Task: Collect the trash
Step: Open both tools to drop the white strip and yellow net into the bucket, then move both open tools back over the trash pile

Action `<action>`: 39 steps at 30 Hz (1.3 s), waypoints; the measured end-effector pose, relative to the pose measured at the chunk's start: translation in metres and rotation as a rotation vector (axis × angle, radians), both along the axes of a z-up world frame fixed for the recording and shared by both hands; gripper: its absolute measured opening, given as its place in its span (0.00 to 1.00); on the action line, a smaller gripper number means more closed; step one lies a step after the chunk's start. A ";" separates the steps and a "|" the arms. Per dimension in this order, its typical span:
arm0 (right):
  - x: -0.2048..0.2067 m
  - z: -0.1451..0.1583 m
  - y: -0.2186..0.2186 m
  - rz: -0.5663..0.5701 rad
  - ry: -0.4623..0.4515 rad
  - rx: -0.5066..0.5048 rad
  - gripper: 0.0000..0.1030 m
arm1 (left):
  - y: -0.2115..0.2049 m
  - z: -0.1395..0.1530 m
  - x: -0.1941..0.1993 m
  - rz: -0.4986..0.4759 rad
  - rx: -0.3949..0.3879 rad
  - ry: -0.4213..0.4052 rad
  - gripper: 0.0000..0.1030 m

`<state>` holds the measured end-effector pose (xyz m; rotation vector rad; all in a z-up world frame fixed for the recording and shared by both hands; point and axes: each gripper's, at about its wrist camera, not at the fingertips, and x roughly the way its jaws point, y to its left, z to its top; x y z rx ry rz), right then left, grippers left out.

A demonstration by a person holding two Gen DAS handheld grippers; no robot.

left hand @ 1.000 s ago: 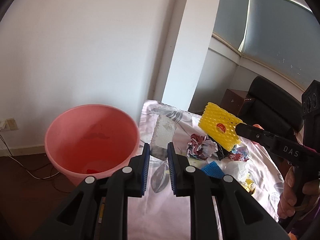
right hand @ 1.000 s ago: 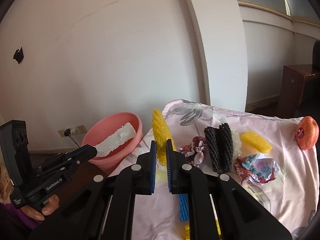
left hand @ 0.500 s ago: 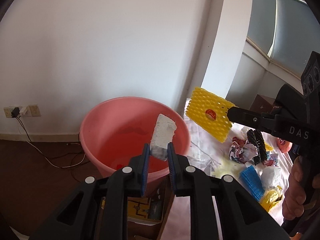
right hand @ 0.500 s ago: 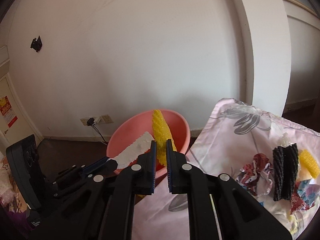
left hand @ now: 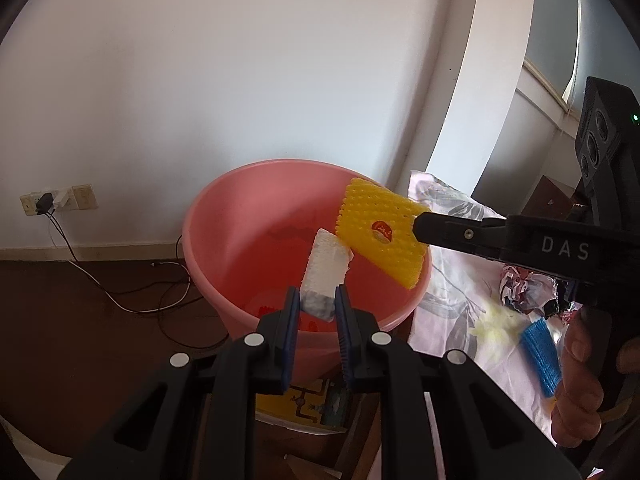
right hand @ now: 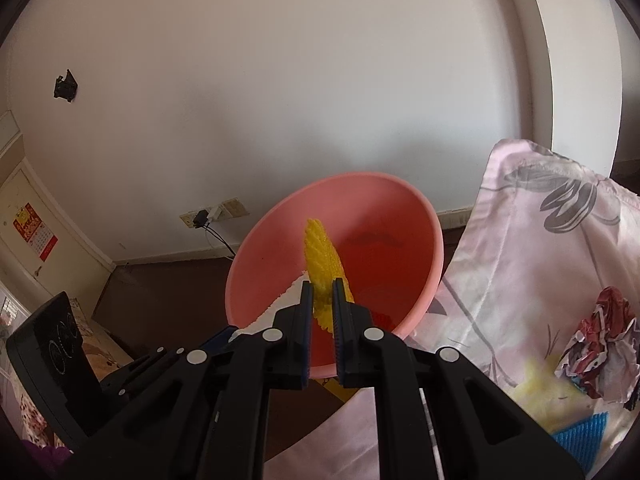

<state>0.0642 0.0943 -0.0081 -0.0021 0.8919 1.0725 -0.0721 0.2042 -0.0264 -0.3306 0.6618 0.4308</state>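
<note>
You are holding both pieces above the pink bucket (left hand: 240, 240). Your left gripper (left hand: 317, 312) is pinching the white foam net (left hand: 326, 264) over the bucket's near side. Your right gripper (right hand: 322, 304) is clamping the yellow foam net (left hand: 380, 232) just right of it, possibly touching it. A blue foam net (left hand: 540, 354) is lying on the floral cloth (right hand: 520, 248), right of the bucket.

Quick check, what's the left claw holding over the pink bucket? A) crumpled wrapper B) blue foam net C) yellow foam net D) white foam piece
D: the left claw is shut on the white foam piece above the pink bucket; the yellow foam net sits in the right claw.
</note>
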 end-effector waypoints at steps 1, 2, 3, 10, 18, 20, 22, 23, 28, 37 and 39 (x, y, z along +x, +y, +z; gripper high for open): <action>0.001 -0.002 0.000 -0.002 0.001 -0.007 0.10 | 0.001 -0.001 0.000 0.003 -0.004 0.003 0.17; 0.002 -0.004 0.001 -0.005 0.002 -0.012 0.10 | 0.001 -0.002 0.000 0.004 -0.007 0.005 0.17; 0.003 -0.005 0.000 -0.006 0.002 -0.012 0.10 | 0.002 -0.003 0.000 0.007 -0.009 0.007 0.17; 0.002 -0.009 0.003 -0.012 0.007 -0.036 0.10 | 0.005 -0.003 -0.003 0.026 -0.022 0.000 0.34; -0.002 -0.006 0.003 -0.016 0.002 -0.033 0.32 | 0.006 0.003 -0.008 0.031 -0.015 -0.020 0.34; -0.003 -0.004 0.002 -0.012 -0.007 -0.034 0.32 | 0.005 0.004 -0.008 0.030 -0.015 -0.023 0.34; -0.004 -0.002 0.000 -0.014 -0.016 -0.031 0.32 | 0.003 0.006 -0.009 0.026 -0.009 -0.028 0.34; -0.005 -0.001 -0.001 -0.014 -0.021 -0.029 0.32 | 0.002 0.008 -0.009 0.024 -0.005 -0.030 0.34; -0.007 0.004 -0.010 -0.022 -0.043 -0.023 0.32 | -0.004 0.015 -0.008 0.012 0.007 -0.042 0.34; -0.020 0.018 -0.041 -0.058 -0.101 -0.011 0.32 | -0.023 0.029 -0.004 -0.032 0.032 -0.059 0.34; -0.024 0.021 -0.049 -0.068 -0.117 -0.012 0.32 | -0.029 0.031 -0.002 -0.046 0.037 -0.063 0.34</action>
